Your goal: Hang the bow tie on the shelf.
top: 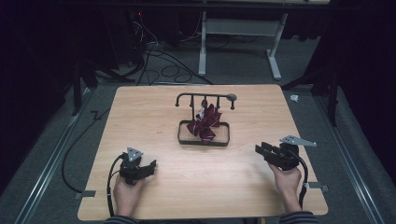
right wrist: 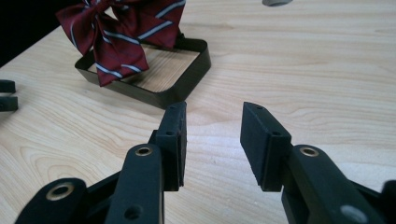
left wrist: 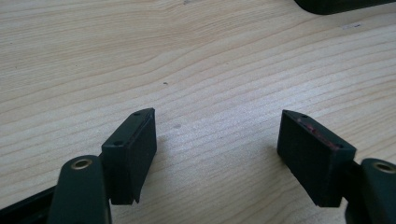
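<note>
A dark red striped bow tie [top: 205, 122] hangs from a black metal stand [top: 204, 99] whose rectangular base frame [top: 204, 139] sits mid-table. In the right gripper view the bow tie [right wrist: 122, 32] drapes over the base frame [right wrist: 187, 79] ahead and to the left. My left gripper [top: 150, 167] rests near the front left of the table; its jaws stand wide apart over bare wood [left wrist: 217, 133]. My right gripper [top: 262, 150] is at the front right, pointing toward the stand, open with nothing between its fingers [right wrist: 212, 135].
The wooden table [top: 154, 112] stands on grey carpet. Cables [top: 159, 65] and a white desk frame [top: 243, 32] lie beyond the far edge. The tips of the left gripper [right wrist: 7, 95] show at the left edge of the right gripper view.
</note>
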`<state>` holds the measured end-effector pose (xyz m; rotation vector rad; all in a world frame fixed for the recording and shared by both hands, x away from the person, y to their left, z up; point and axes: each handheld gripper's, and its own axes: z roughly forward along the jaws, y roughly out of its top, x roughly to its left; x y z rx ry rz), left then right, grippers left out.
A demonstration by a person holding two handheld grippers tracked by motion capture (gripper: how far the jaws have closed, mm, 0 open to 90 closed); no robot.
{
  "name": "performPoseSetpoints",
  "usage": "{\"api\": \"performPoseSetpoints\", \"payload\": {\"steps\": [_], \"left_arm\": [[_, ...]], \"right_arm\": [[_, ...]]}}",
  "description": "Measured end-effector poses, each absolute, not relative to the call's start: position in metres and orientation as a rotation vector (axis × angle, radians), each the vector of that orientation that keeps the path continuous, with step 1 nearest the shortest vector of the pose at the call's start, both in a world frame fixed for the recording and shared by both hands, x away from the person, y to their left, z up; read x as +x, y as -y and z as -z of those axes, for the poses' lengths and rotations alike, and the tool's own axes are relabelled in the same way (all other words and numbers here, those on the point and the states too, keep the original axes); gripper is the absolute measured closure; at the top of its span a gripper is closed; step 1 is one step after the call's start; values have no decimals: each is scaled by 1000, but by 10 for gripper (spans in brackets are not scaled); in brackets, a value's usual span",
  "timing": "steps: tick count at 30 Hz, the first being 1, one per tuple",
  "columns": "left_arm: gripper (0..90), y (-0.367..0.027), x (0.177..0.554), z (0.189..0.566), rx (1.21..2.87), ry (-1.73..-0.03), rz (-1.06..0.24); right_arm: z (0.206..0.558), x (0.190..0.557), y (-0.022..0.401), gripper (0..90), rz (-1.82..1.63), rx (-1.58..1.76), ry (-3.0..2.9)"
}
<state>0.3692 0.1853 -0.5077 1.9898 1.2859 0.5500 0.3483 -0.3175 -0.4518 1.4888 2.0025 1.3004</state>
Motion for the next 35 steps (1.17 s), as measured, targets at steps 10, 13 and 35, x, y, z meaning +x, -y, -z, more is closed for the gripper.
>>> {"api": "performPoseSetpoints", "payload": {"steps": [10,13,35], "left_arm": [[288,-185,369,508,1990,-1286,-550],[289,-185,369,508,1991,-1286,-550],[287,-186,369,508,1986,-1285,-542]], "right_arm": [[469,351,309,609,-1213,1494,-2035],[476,353,307,605,-1170,1491,-2043],[502,356,292,495,-896,1423,-2079]]}}
